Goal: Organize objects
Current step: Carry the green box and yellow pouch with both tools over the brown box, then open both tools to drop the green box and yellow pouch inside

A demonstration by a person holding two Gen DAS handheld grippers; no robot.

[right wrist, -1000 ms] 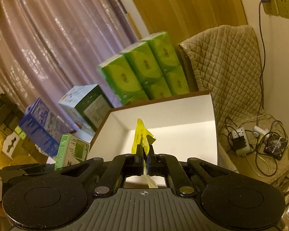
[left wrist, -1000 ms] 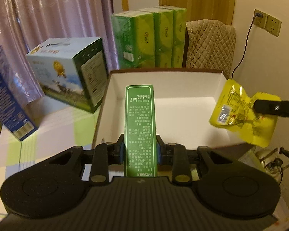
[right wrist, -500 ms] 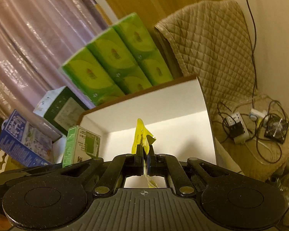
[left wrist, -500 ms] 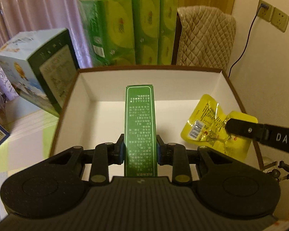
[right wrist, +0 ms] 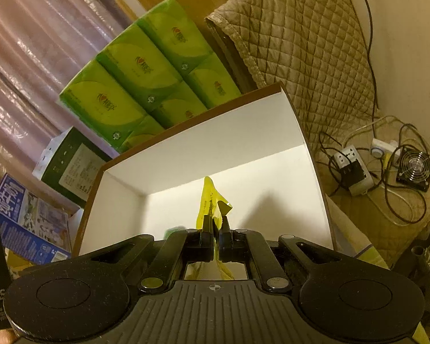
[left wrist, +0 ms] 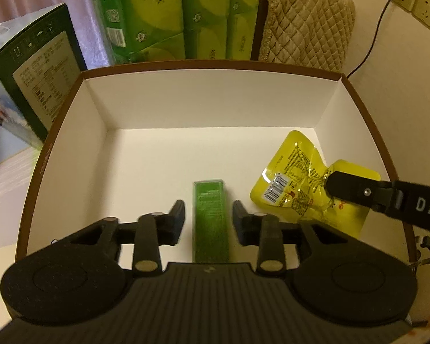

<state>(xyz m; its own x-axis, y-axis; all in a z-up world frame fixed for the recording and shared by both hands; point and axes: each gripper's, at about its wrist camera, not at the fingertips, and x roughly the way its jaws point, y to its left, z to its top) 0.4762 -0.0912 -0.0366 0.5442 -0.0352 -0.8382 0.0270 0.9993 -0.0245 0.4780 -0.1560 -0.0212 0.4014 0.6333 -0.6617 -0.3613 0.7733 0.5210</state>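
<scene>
Pink curtains [right wrist: 23,57] and a stack of green tissue packs [left wrist: 183,14] stand behind a wide white box [left wrist: 209,97] with a brown rim, and a quilted tan cover [left wrist: 304,20] hangs just beyond its far right corner. Inside the box, most of the white floor lies bare, above all the left half and the far end up to the back wall. The left gripper [left wrist: 208,218] hangs over the near edge with its fingers spread apart, and a narrow green carton [left wrist: 210,218] sits between them, a gap on each side, its image blurred. To the right, the right gripper [right wrist: 216,229] is clamped on a yellow pouch [left wrist: 298,183], which hangs low inside the box near the right wall. A printed carton [left wrist: 31,86] stands just outside the left wall, and cables with a small fan [right wrist: 414,167] lie well clear on the right.
</scene>
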